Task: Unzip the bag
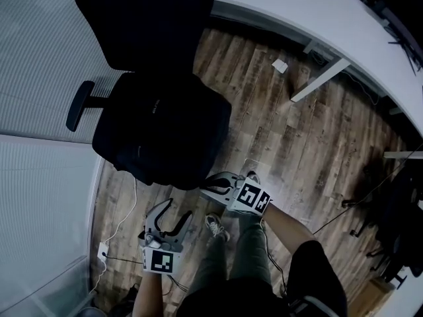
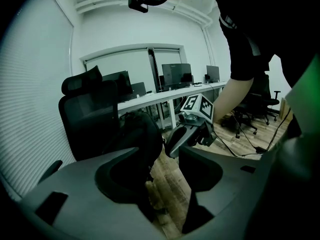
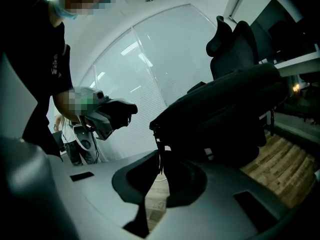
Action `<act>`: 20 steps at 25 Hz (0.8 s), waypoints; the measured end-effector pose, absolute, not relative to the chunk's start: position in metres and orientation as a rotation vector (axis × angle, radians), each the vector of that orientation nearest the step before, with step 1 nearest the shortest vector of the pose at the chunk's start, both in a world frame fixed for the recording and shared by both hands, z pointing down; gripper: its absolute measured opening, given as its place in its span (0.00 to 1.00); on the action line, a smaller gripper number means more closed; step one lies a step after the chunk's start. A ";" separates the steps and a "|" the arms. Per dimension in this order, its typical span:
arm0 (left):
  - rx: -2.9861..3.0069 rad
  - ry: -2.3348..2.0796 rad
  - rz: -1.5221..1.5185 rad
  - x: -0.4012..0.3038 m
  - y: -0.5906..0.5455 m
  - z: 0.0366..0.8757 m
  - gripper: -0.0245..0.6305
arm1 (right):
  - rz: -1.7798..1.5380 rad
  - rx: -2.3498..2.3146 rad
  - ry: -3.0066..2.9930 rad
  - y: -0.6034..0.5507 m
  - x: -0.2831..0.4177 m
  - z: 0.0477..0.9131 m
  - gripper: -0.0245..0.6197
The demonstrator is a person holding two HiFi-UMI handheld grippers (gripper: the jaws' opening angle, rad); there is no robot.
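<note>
A black bag (image 1: 165, 137) rests on the seat of a black office chair (image 1: 145, 18). At the bag's near right corner my right gripper (image 1: 206, 183) stands with its jaws nearly together. In the right gripper view a thin dark zipper pull (image 3: 159, 144) hangs from the bag (image 3: 220, 114) down between the right gripper's (image 3: 161, 156) jaws, which close on it. My left gripper (image 1: 175, 210) is lower left, just short of the bag, open and empty. In the left gripper view only wood floor shows between the jaws of the left gripper (image 2: 164, 166), with the bag (image 2: 135, 134) just ahead.
A white desk (image 1: 317, 12) curves across the back right, its leg (image 1: 320, 79) on the wood floor. A white power strip (image 1: 104, 249) and cables lie at the left by the blinds. The person's shoe (image 1: 215, 224) is under the grippers. More chairs (image 1: 403, 210) stand right.
</note>
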State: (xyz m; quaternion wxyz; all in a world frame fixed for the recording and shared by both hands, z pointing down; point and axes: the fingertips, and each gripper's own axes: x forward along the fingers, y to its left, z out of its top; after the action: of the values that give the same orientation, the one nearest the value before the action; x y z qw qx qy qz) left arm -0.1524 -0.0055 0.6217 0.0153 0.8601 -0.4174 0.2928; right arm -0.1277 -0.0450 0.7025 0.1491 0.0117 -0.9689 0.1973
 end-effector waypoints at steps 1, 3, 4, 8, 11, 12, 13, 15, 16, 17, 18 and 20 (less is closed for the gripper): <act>2.667 -1.302 0.904 -0.151 -0.005 0.624 0.40 | 0.590 0.026 -2.781 -0.043 -0.125 0.702 0.13; 2.664 -1.301 0.917 -0.150 -0.007 0.626 0.40 | 0.648 0.012 -2.783 -0.038 -0.121 0.698 0.12; 2.668 -1.301 0.932 -0.150 -0.008 0.626 0.40 | 0.684 0.003 -2.787 -0.036 -0.119 0.694 0.12; 2.664 -1.311 0.958 -0.143 -0.013 0.630 0.40 | 0.876 -0.042 -2.816 -0.028 -0.106 0.674 0.11; 2.667 -1.306 0.992 -0.136 -0.019 0.635 0.40 | 1.016 -0.047 -2.831 -0.031 -0.101 0.663 0.11; 2.667 -1.305 1.006 -0.134 -0.021 0.637 0.41 | 1.052 -0.051 -2.833 -0.032 -0.101 0.660 0.11; 2.666 -1.307 1.020 -0.132 -0.023 0.639 0.41 | 1.090 -0.059 -2.832 -0.033 -0.101 0.658 0.11; 2.658 -1.315 1.058 -0.131 -0.027 0.643 0.41 | 1.185 -0.079 -2.823 -0.034 -0.101 0.655 0.11; 2.652 -1.323 1.081 -0.131 -0.030 0.646 0.42 | 1.238 -0.088 -2.815 -0.035 -0.101 0.654 0.11; 2.646 -1.331 1.107 -0.132 -0.033 0.648 0.42 | 1.289 -0.095 -2.805 -0.036 -0.100 0.653 0.11; 2.640 -1.338 1.132 -0.132 -0.036 0.650 0.42 | 1.335 -0.101 -2.793 -0.036 -0.099 0.652 0.11; 2.632 -1.343 1.175 -0.133 -0.041 0.654 0.42 | 1.412 -0.115 -2.768 -0.037 -0.098 0.652 0.11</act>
State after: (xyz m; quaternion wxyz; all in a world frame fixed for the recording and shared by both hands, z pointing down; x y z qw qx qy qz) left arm -0.1331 -0.0408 0.6545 -0.0194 0.8276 -0.4221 0.3695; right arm -0.0983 -0.0368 0.6515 0.0161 -0.0371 -0.8901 0.4540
